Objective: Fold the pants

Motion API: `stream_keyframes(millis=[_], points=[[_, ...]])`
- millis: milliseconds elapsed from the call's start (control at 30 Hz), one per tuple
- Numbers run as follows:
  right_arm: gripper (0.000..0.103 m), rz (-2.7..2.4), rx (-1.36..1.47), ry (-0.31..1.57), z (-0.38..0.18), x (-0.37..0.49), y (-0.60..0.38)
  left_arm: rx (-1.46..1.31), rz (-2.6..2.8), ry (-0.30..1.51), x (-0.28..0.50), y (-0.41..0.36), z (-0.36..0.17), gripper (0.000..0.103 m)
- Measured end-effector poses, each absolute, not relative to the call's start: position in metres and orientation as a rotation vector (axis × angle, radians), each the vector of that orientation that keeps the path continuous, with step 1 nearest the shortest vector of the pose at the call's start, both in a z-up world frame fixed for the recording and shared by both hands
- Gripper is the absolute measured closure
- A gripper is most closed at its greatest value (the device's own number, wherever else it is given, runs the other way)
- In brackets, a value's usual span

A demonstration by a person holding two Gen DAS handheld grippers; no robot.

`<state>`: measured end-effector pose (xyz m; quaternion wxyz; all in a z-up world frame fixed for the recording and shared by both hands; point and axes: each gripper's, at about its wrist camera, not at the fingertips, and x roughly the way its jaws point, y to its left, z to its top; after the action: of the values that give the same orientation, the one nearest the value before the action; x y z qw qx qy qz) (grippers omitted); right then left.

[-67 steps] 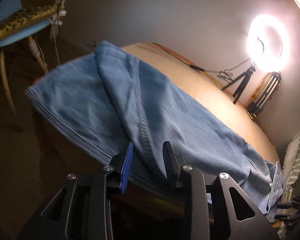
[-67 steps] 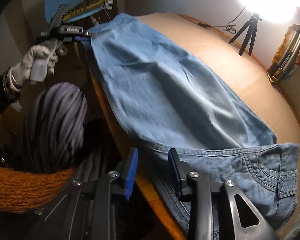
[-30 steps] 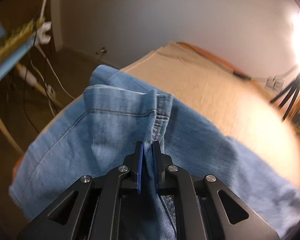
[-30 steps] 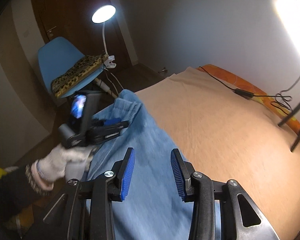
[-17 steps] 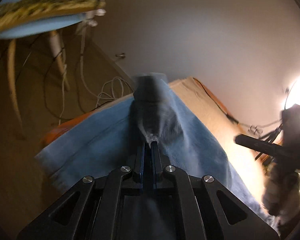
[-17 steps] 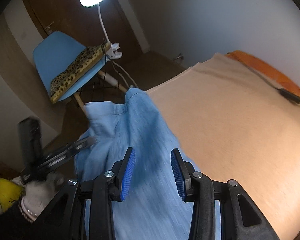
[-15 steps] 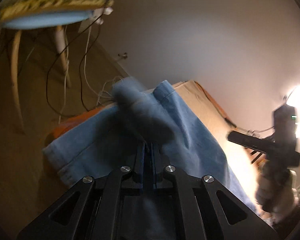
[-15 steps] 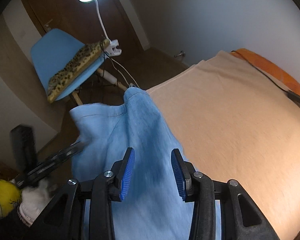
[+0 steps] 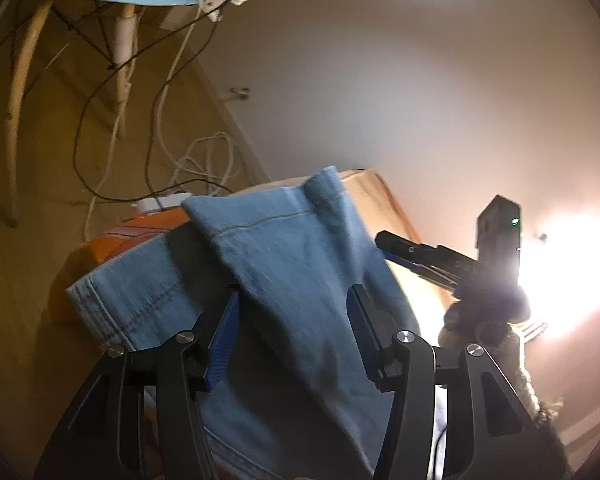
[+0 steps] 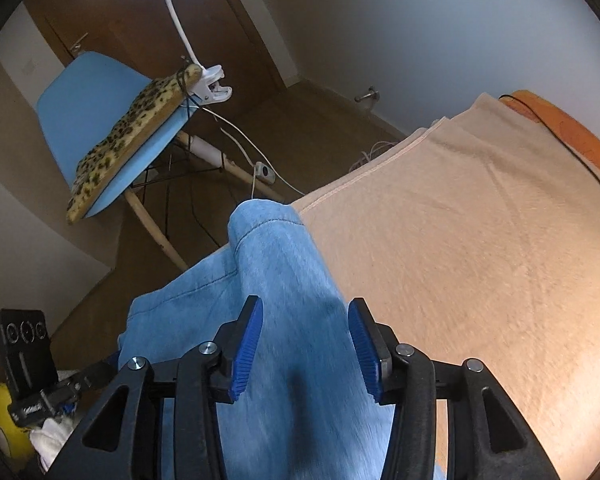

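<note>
Change since earlier: half a second back the left tool [image 9: 292,336] was pinched onto a denim fold; its blue pads now stand spread and the cloth is let go.
Left wrist view: the pants [image 9: 268,264] lie bunched between and beyond the parted pads, hem end draped over the bed [image 9: 384,196] corner. The right tool [image 9: 416,254] hovers near the fabric's far side.
Right wrist view: right tool [image 10: 306,344] is spread wide above the pants [image 10: 276,288], gripping nothing; the peach bed [image 10: 480,240] cover lies just beside them.
Risk: my guess is the released leg may slide off the bed edge, since much of it overhangs; the loose ridge could set a crooked crease.
Containers: none visible in either view.
</note>
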<state>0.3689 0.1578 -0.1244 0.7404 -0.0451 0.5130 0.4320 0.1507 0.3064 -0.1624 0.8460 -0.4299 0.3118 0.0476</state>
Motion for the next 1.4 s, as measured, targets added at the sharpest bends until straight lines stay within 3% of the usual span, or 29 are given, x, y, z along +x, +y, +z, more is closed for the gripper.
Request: stream_keyframes(millis=[67, 100, 133, 167, 267, 333, 433, 533, 700, 1033, 1200, 1267, 1300, 1333, 1400], points=[[0.057, 0.938, -0.133, 1.121, -0.129, 0.370, 0.167, -0.907, 0.128, 0.674, 0.154, 0.307, -0.166, 0.058], [0.057, 0.934, -0.141, 1.119, -0.131, 0.371, 0.170, -0.886, 0.147, 0.675, 0.155, 0.305, -0.165, 0.067], [0.057, 0.933, -0.137, 1.121, -0.132, 0.372, 0.171, -0.862, 0.160, 0.677, 0.157, 0.305, -0.165, 0.090], [0.057, 0.935, -0.127, 1.126, -0.133, 0.373, 0.173, -0.829, 0.166, 0.678, 0.160, 0.302, -0.162, 0.098], [0.063, 0.934, -0.115, 1.131, -0.139, 0.376, 0.176, -0.769, 0.150, 0.660, 0.162, 0.292, -0.155, 0.100], [0.081, 0.924, -0.117, 1.127, -0.140, 0.375, 0.175, -0.752, 0.144, 0.625, 0.154, 0.289, -0.145, 0.100], [0.097, 0.927, -0.109, 1.088, -0.129, 0.370, 0.172, -0.784, 0.143, 0.553, 0.129, 0.291, -0.131, 0.101], [0.098, 0.963, -0.125, 1.022, -0.109, 0.357, 0.173, -0.812, 0.182, 0.508, 0.100, 0.294, -0.130, 0.100], [0.098, 0.964, -0.298, 1.013, -0.113, 0.334, 0.195, -0.892, 0.208, 0.623, 0.092, 0.299, -0.173, 0.101], [0.103, 0.878, -0.348, 0.971, -0.117, 0.335, 0.201, -0.746, 0.264, 0.610, 0.096, 0.299, -0.159, 0.100], [0.103, 0.877, -0.302, 0.986, -0.115, 0.345, 0.202, -0.723, 0.282, 0.600, 0.093, 0.306, -0.166, 0.098], [0.101, 0.896, -0.295, 0.994, -0.116, 0.344, 0.203, -0.763, 0.286, 0.602, 0.090, 0.314, -0.170, 0.087], [0.098, 0.909, -0.284, 1.003, -0.117, 0.345, 0.203, -0.796, 0.283, 0.597, 0.088, 0.320, -0.171, 0.086], [0.082, 0.913, -0.267, 1.020, -0.119, 0.347, 0.203, -0.812, 0.284, 0.598, 0.089, 0.323, -0.171, 0.086], [0.068, 0.919, -0.231, 1.027, -0.122, 0.351, 0.203, -0.799, 0.289, 0.605, 0.091, 0.323, -0.170, 0.086]])
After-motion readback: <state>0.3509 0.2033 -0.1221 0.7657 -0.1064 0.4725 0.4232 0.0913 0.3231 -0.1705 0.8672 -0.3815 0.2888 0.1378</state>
